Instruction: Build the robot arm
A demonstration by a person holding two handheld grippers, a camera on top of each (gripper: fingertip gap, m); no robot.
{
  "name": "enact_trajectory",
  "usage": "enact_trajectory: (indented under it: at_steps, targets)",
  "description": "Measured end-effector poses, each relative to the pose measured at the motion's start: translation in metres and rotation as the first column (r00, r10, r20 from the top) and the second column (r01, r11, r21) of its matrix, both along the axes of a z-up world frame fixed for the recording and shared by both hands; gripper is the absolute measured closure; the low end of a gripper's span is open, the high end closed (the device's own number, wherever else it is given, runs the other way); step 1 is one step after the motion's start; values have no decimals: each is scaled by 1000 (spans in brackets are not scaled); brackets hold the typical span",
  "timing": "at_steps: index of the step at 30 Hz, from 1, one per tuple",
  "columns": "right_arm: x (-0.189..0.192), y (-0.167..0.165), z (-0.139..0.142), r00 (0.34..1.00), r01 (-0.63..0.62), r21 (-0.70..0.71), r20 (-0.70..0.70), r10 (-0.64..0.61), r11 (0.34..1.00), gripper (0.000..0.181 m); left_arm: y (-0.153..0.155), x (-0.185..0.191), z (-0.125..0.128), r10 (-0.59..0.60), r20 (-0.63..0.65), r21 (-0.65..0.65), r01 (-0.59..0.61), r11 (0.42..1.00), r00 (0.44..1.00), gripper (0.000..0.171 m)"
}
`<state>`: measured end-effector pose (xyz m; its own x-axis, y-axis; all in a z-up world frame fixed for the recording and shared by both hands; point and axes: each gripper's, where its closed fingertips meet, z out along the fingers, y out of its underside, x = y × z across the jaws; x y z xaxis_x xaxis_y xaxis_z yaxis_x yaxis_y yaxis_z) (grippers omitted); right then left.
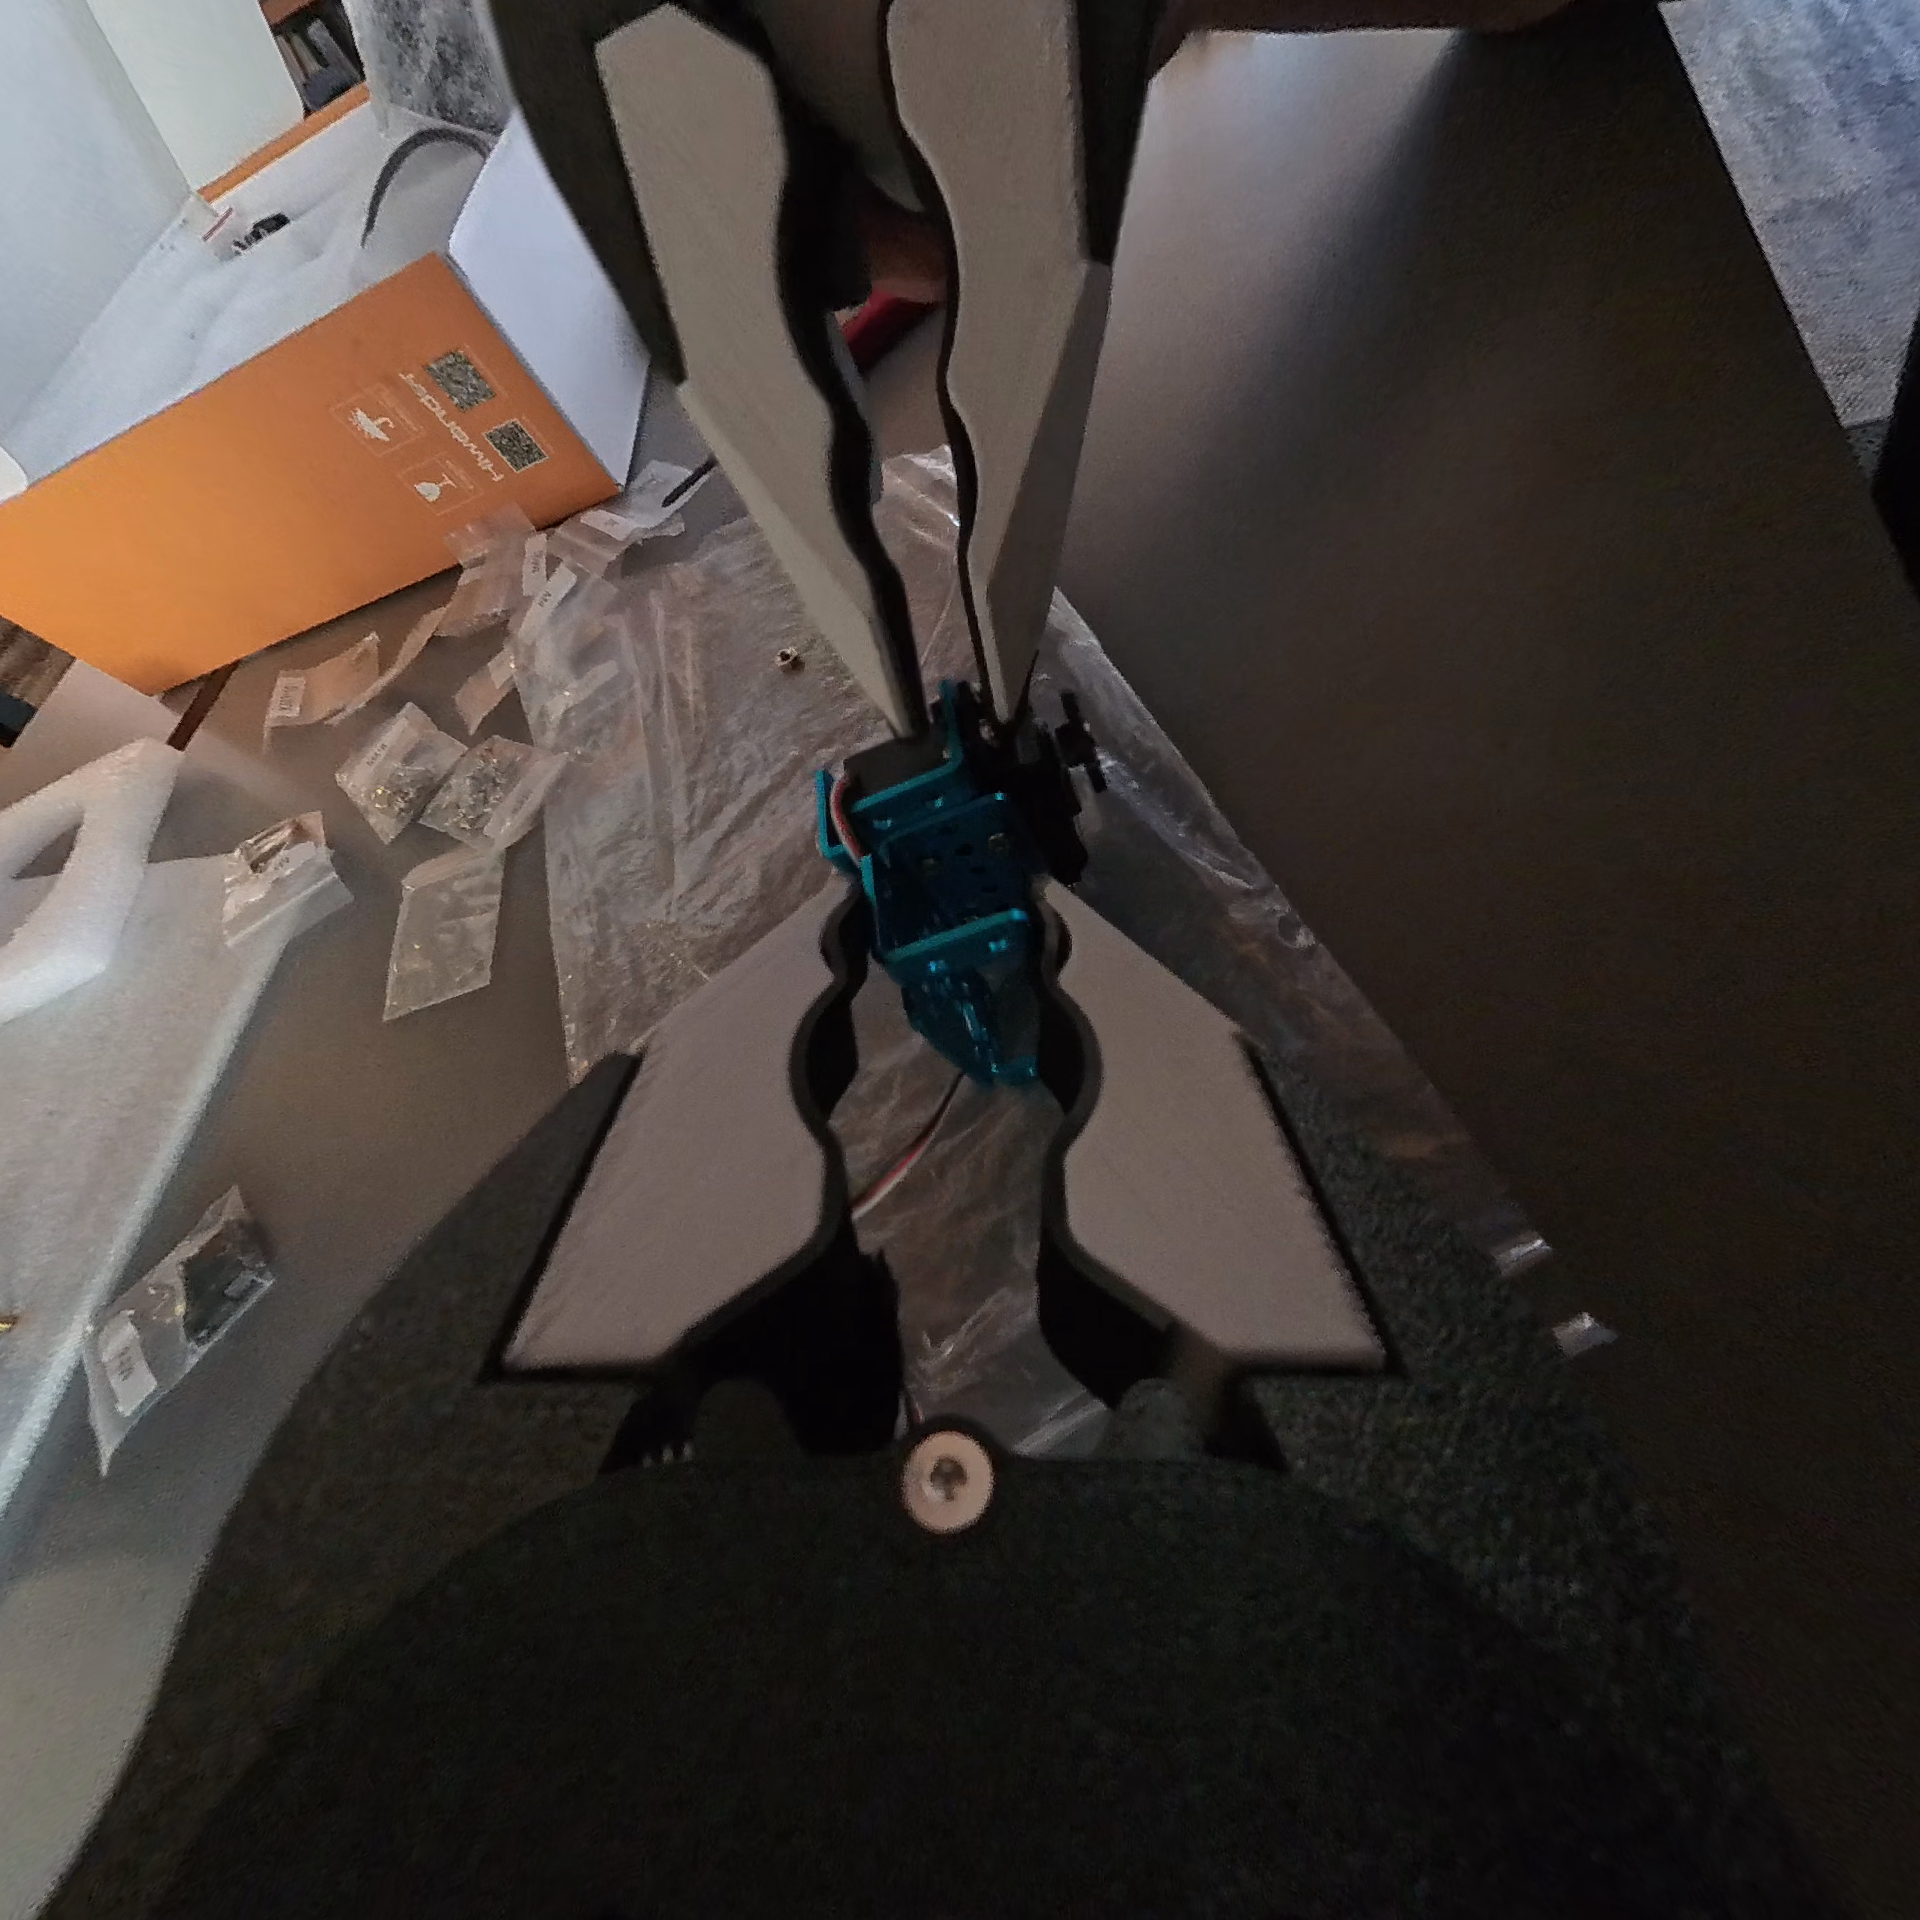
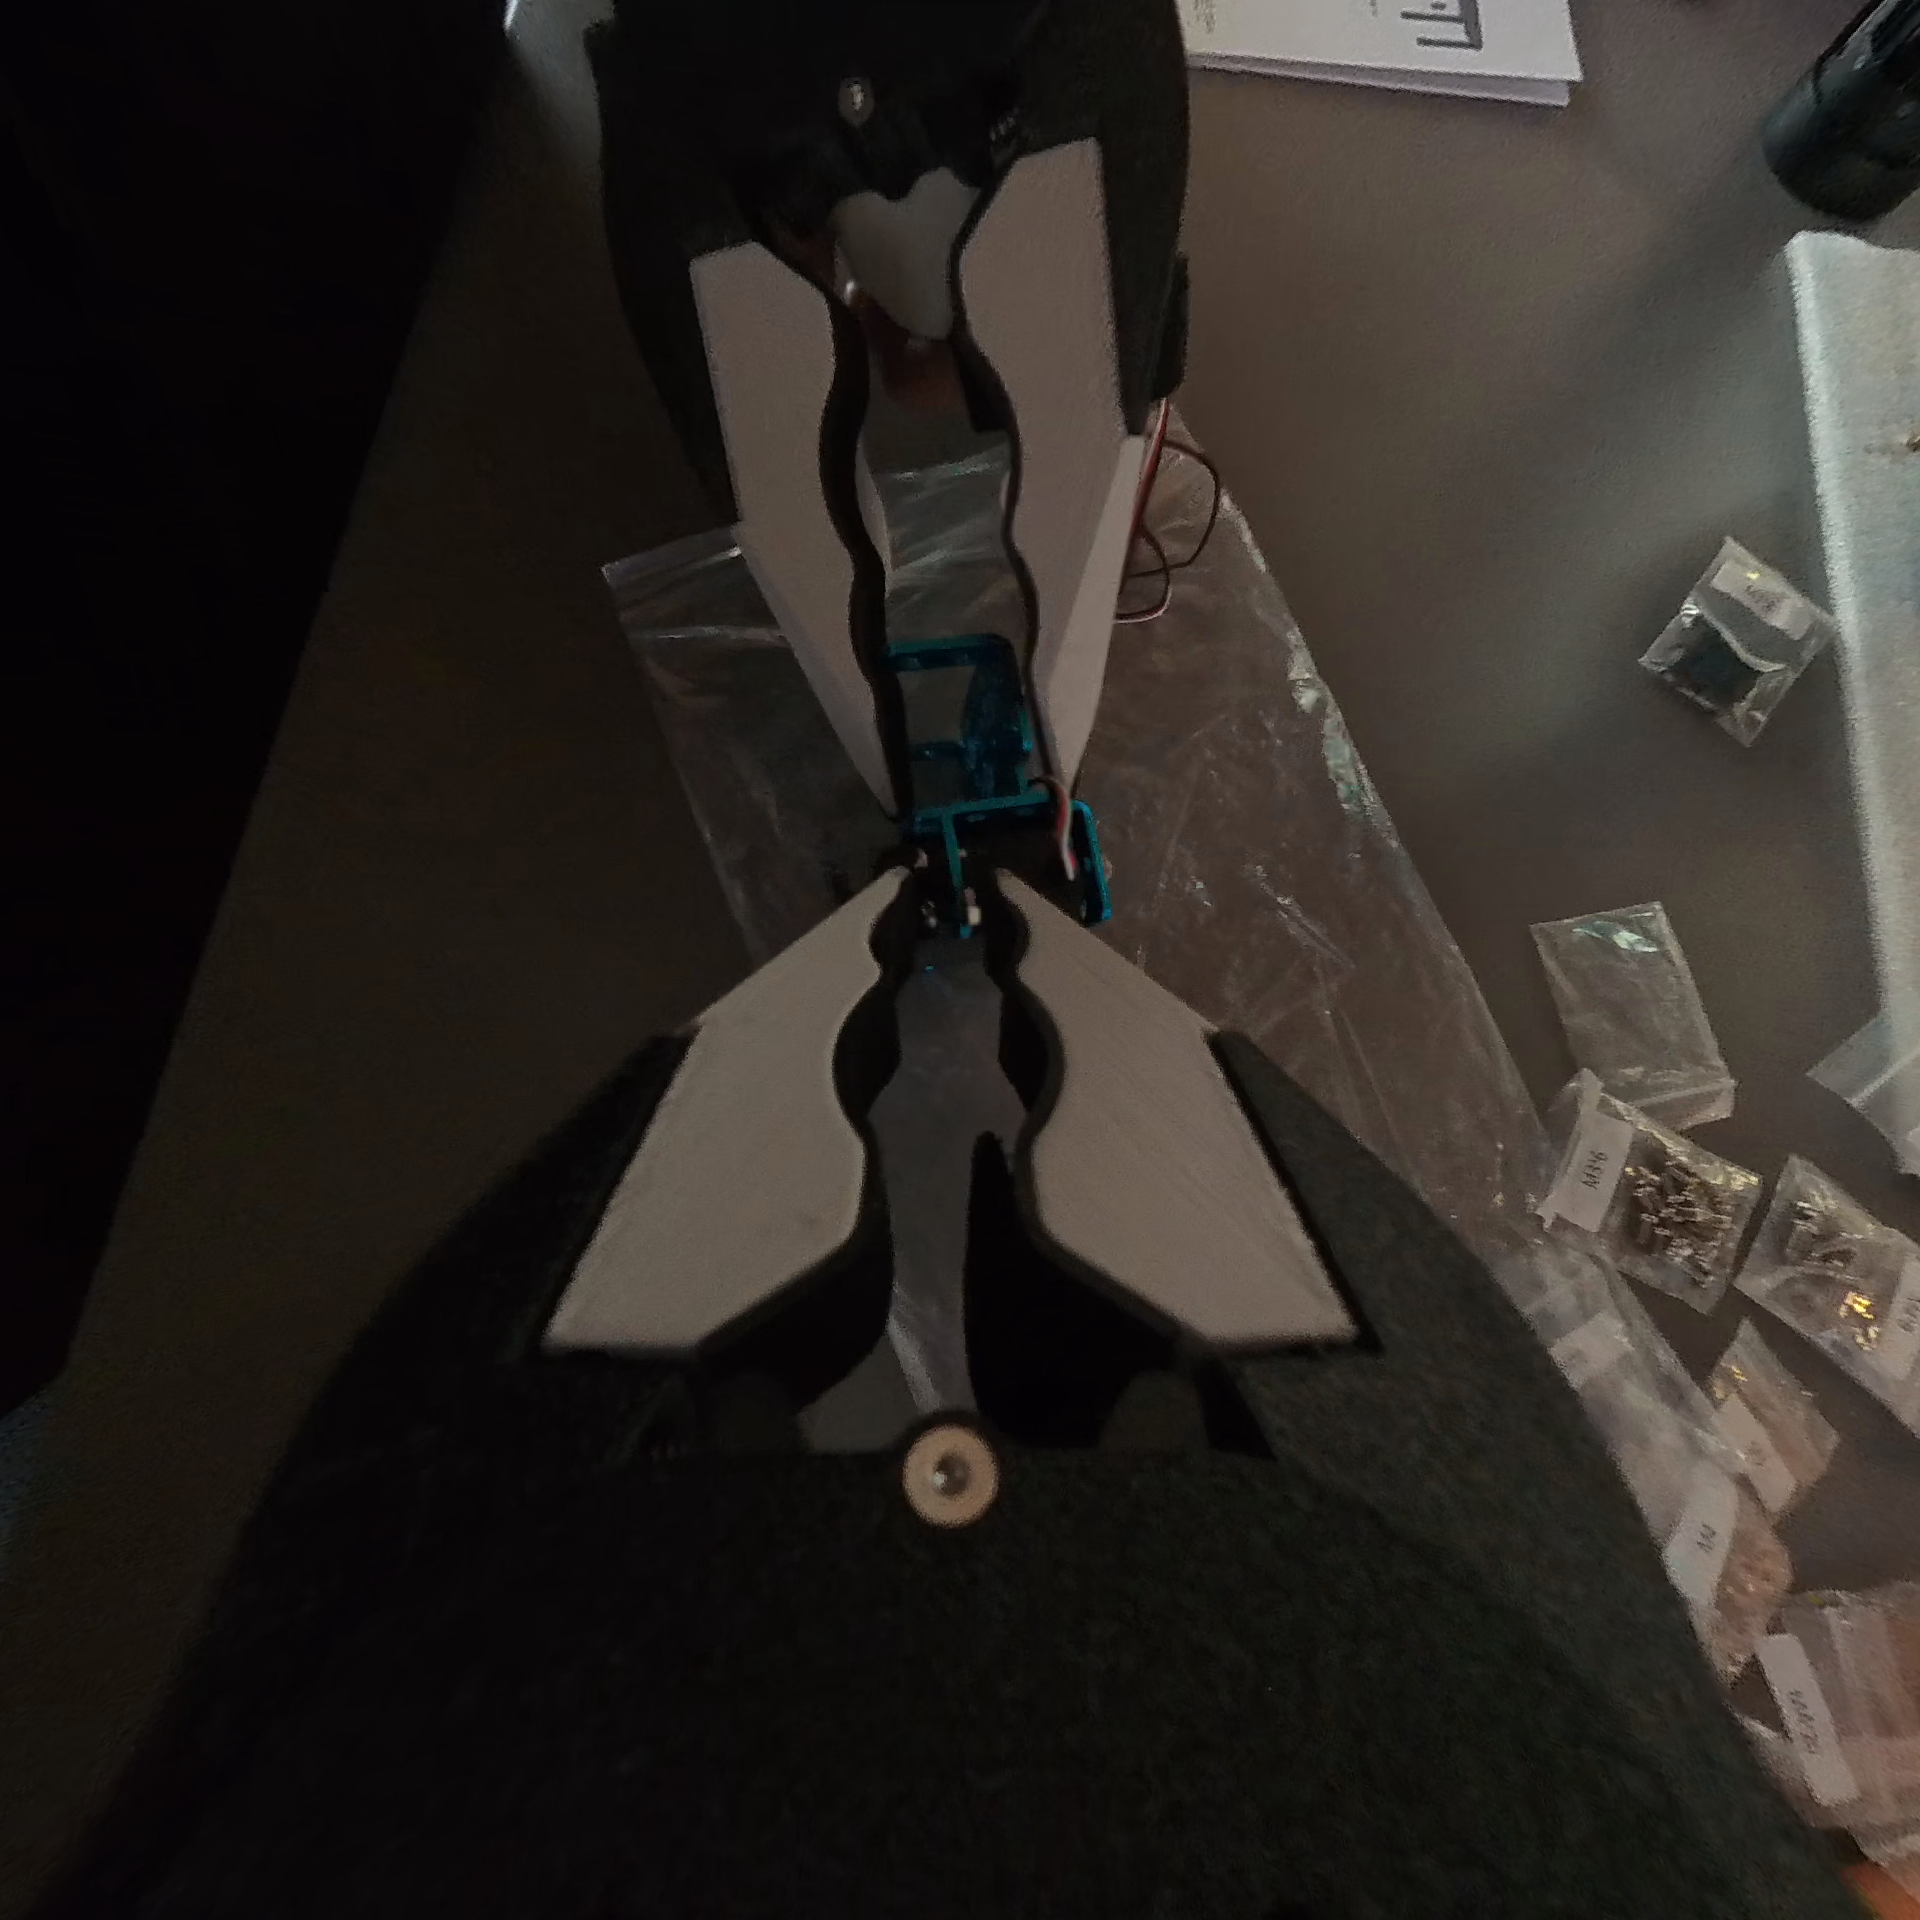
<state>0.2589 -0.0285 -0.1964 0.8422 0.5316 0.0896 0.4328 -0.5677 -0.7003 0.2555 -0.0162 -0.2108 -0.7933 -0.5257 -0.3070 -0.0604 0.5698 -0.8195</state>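
Observation:
A blue metal bracket assembly (image 1: 940,894) with a black servo (image 1: 1049,790) and red, white and black wires is held above a clear plastic bag (image 1: 665,748) on the dark table (image 1: 1455,623). My left gripper (image 1: 951,925) is shut on the near end of the blue bracket. My right gripper (image 1: 951,717) comes from the far side and is shut on the servo end. In the right wrist view my right gripper (image 2: 951,881) pinches the bracket's near edge (image 2: 961,831), and my left gripper (image 2: 971,779) clamps the open blue frame (image 2: 956,707) from opposite.
An orange and white box (image 1: 312,488) and white foam (image 1: 73,862) lie at the left. Several small bags of screws (image 1: 447,779) are scattered there, and show at the right in the right wrist view (image 2: 1662,1226). A white booklet (image 2: 1538,42) and a dark object (image 2: 1849,135) sit at the far edge. My left and right fingertips are right by each other.

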Motion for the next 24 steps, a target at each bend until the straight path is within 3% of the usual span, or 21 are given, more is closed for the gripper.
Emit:
enact_trajectory:
  at_steps: [3,9,17,24]
  targets:
    - [2,1,1,1000,10,15,7,-10,1000,171,-2,2,5,-3,-109,-101,-8,995,994,123]
    - [-1,2,0,998,10,12,-56,-9,1000,169,-12,6,9,-48,-282,-232,-19,972,958,123]
    - [-2,2,-1,990,28,-5,-137,-29,1000,167,-11,7,8,-25,-233,-211,-25,977,972,128]
    - [-3,8,-1,999,28,41,-30,-27,999,170,-6,8,9,17,-199,-195,-57,979,980,128]
